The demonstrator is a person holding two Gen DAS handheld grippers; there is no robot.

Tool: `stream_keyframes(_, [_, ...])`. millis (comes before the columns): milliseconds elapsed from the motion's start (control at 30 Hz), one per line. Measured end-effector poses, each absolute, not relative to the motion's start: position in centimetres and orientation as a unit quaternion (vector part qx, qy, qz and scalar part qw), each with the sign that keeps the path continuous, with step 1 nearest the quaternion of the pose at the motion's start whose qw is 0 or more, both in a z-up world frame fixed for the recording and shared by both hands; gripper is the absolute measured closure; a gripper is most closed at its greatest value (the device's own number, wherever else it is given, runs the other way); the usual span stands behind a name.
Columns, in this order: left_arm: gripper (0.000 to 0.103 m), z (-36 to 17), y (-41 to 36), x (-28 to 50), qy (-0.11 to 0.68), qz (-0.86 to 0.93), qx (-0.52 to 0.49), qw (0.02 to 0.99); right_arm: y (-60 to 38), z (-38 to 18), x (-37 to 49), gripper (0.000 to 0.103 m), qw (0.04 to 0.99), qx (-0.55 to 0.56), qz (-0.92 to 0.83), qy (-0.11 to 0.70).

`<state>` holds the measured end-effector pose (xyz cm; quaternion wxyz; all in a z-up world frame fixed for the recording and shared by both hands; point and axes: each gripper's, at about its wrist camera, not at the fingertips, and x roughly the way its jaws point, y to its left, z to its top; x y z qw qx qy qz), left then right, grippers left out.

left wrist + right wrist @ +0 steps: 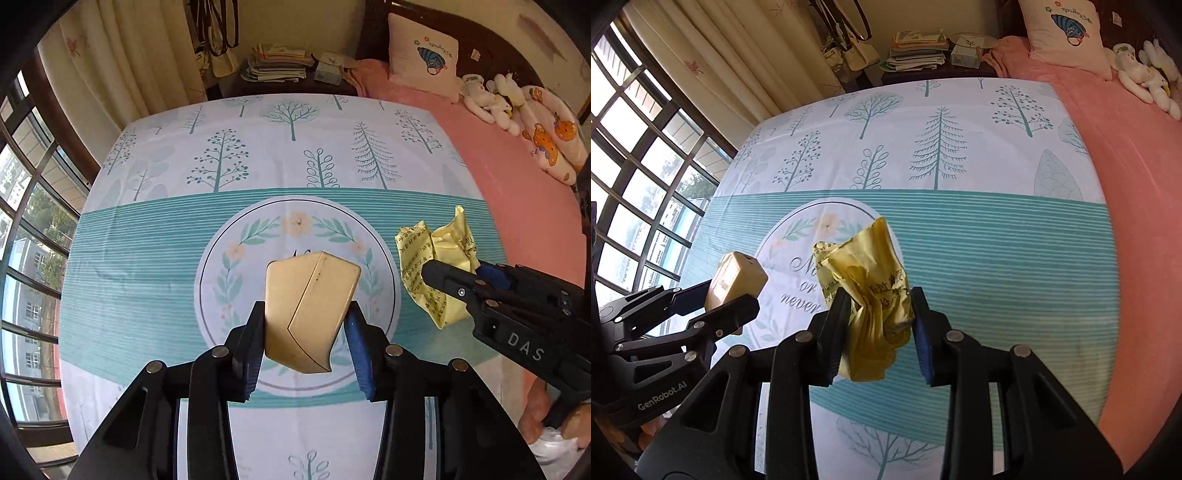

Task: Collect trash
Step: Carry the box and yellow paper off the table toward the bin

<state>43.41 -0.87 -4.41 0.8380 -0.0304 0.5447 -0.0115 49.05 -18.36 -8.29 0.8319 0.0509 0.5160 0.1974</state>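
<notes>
My left gripper (306,325) is shut on a small beige box (310,310), held clear above the bed. It also shows in the right wrist view at the left, where the left gripper (720,295) pinches the beige box (737,278). A crumpled yellow paper (871,295) with printed writing is clamped between the jaws of my right gripper (879,314), lifted off the sheet. From the left wrist view the right gripper (454,273) comes in from the right with the yellow paper (436,266) in it.
Below lies a bed with a tree-patterned white and teal sheet (221,236) and a pink blanket (517,206). A pillow (424,55), soft toys (491,99), a bedside stack of papers (277,62), curtains (140,66) and a window (26,258) surround it. A hand and white plastic (554,443) appear at lower right.
</notes>
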Motion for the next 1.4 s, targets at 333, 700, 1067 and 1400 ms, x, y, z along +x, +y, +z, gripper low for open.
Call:
stream_keyframes(333, [0.062, 1.7, 4.2, 29.2, 0.507, -0.049, -0.042, 0.86, -15.3, -3.0, 36.9, 0.074, 0.851, 0.062, 0.189, 0.486])
stream_keyframes(700, [0.062, 4.4, 13.4, 14.3, 0.476, -0.109, -0.034, 0.872, -9.8, -1.5, 20.6, 0.074, 0.869, 0.107, 0.119, 0.469])
stream_keyframes(1067, [0.062, 1.0, 17.4, 4.4, 0.513, -0.161, -0.008, 0.843, -5.4, -3.6, 7.9, 0.074, 0.861, 0.105, 0.073, 0.492])
stream_keyframes(1400, [0.062, -4.7, 15.6, 2.4, 0.564, -0.168, -0.009, 0.809, -5.5, -8.8, 4.6, 0.074, 0.829, 0.088, 0.053, 0.549])
